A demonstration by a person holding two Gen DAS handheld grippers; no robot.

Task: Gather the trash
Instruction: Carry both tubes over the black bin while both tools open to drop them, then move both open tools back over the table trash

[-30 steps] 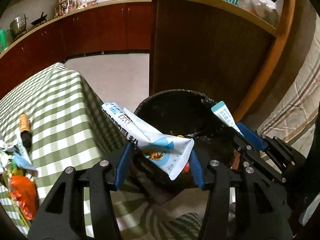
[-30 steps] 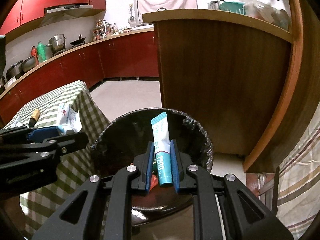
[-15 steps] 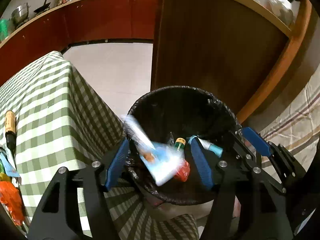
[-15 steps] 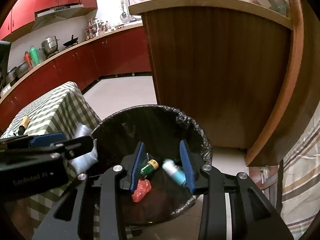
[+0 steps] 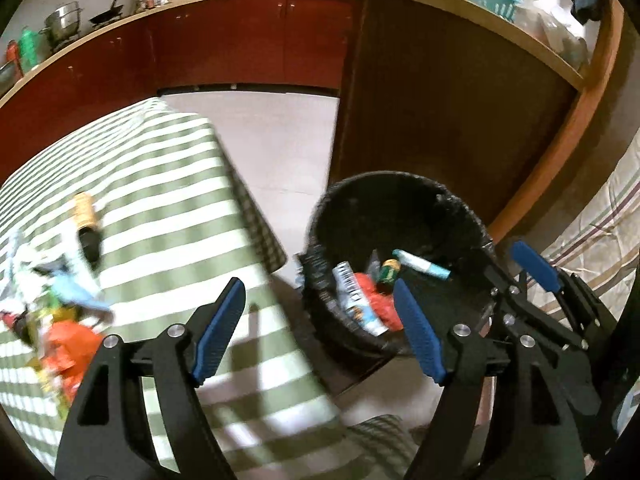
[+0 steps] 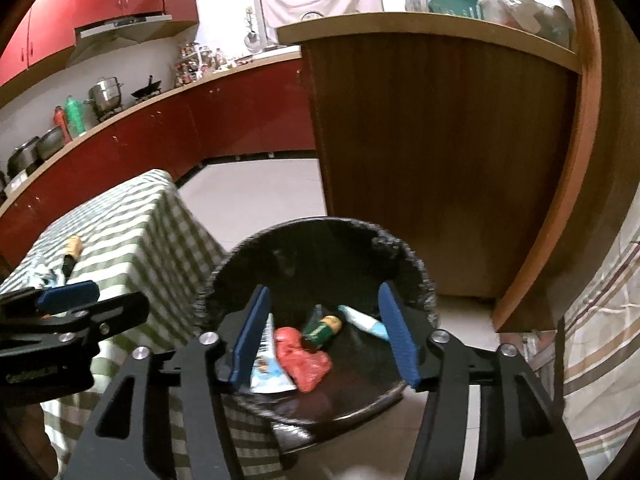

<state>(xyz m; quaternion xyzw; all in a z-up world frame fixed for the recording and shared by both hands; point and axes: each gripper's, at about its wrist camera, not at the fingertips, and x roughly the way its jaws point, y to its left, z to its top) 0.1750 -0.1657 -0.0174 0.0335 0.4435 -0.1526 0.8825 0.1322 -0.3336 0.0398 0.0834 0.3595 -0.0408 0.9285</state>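
Both grippers, left [image 5: 320, 332] & right [image 6: 324, 332], fingers just been opening, nothing betw them; white wrapper [image 5: 354, 300] & teal tube [image 6: 366, 322] lie in black-lined bin [image 6: 304, 236].

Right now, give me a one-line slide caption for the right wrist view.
Open right gripper above the black-lined trash bin, nothing between its fingers; white wrapper, red wrapper and tube lie inside.

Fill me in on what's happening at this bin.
A person is clearing trash with two hand-held tongs. Both the left tongs and right tongs have just been opening and hold nothing. The white snack wrapper and teal tube now lie in the black bin with a red wrapper. More litter waits on the checked table.
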